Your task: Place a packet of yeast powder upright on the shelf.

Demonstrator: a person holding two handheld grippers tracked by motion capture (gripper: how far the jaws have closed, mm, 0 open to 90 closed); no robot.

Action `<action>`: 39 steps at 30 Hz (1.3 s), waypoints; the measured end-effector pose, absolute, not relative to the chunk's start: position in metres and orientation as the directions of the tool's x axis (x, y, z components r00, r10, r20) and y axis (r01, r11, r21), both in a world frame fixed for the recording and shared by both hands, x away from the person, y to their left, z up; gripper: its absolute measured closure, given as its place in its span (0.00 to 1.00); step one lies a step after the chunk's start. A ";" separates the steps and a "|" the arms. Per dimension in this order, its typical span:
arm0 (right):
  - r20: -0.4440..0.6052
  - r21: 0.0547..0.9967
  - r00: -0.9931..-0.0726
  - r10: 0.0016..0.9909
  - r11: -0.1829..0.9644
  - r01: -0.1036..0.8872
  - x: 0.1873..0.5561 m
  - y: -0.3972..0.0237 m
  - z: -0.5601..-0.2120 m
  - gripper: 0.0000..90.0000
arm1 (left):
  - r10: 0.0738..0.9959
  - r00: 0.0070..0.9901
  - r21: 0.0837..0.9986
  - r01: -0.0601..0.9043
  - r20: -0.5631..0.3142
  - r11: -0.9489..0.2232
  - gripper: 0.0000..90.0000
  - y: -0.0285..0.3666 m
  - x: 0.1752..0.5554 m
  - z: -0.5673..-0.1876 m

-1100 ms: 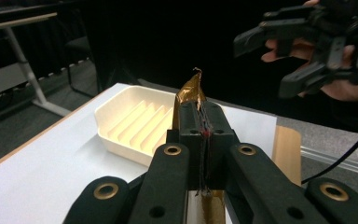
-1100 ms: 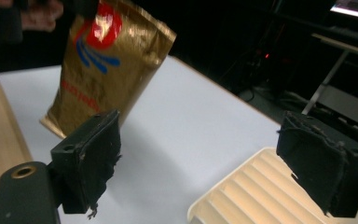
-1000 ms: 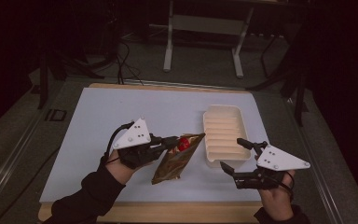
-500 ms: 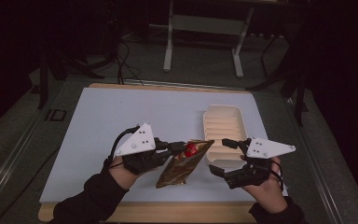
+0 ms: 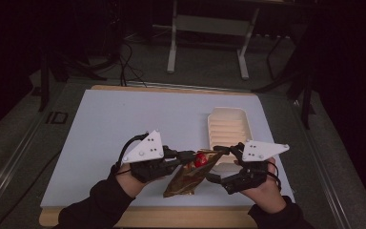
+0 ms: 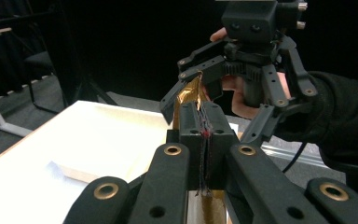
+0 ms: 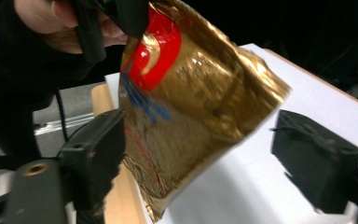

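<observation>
- Gold foil pouch with a red patch near its top hangs tilted above the front edge of the white table, its long axis running from the upper end by the red mark down toward the person.
- Left gripper is clenched on the pouch's top edge — in the left gripper view its jaws are pressed tight together with a sliver of foil rising out between them.
- Right gripper sits just to the pouch's right, jaws spread; they have just been closing a little, yet in the right gripper view the pouch hangs between the two pads with daylight on the far side, so nothing is pinched.
- Deciding relation: the pouch lies straight ahead of the right gripper and broadside to it, so my guess is that a short push forward and a squeeze would catch its free upper corner opposite the left grip — likely to pull the seal apart.
- Cream ribbed tray lies flat just behind the right gripper, open side up; it is near the pouch's top end but not touching it, as far as I can tell.
- Nothing stands between right gripper and pouch; the left gripper's jaws sit close to the target corner, so the two could knock.
</observation>
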State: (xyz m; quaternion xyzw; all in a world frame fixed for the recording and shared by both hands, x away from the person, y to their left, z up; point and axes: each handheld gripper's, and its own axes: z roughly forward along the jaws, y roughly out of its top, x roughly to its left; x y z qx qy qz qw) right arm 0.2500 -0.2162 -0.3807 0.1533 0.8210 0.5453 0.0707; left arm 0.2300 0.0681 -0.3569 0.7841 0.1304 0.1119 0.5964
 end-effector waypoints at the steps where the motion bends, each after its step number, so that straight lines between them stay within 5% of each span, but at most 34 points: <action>1: 0.054 0.916 -0.944 0.325 0.360 0.176 0.250 -0.216 -0.381 0.24 | 0.336 0.942 0.966 0.072 0.017 -0.250 0.99 0.068 0.230 -0.357; 4: 0.066 0.913 -0.951 0.301 0.366 0.179 0.250 -0.214 -0.382 0.29 | 0.339 0.941 0.967 0.072 0.015 -0.243 0.99 0.066 0.230 -0.357; 6: 0.068 0.911 -0.962 0.263 0.378 0.168 0.249 -0.212 -0.384 0.42 | 0.337 0.941 0.969 0.069 0.015 -0.238 0.99 0.065 0.229 -0.356; 10: 0.074 0.908 -0.967 0.246 0.384 0.167 0.250 -0.211 -0.385 0.46 | 0.336 0.942 0.971 0.071 0.011 -0.230 0.99 0.064 0.229 -0.356; 12: 0.077 0.905 -0.972 0.224 0.393 0.163 0.252 -0.213 -0.384 0.59 | 0.333 0.943 0.972 0.071 0.008 -0.224 0.99 0.064 0.228 -0.355; 16: 0.068 0.900 -0.977 0.202 0.410 0.148 0.253 -0.213 -0.383 0.63 | 0.329 0.944 0.972 0.074 0.003 -0.221 0.99 0.064 0.228 -0.355; 19: 0.091 0.882 -0.983 0.162 0.445 0.155 0.258 -0.212 -0.381 0.78 | 0.323 0.947 0.969 0.076 0.003 -0.234 0.99 0.066 0.229 -0.355; 28: 0.096 0.859 -0.987 0.129 0.490 0.148 0.261 -0.207 -0.380 0.82 | 0.322 0.947 0.967 0.086 -0.004 -0.241 0.94 0.070 0.232 -0.359; 39: 0.065 0.855 -0.990 0.128 0.505 0.122 0.263 -0.211 -0.375 0.83 | 0.313 0.950 0.976 0.088 -0.021 -0.202 0.67 0.080 0.232 -0.361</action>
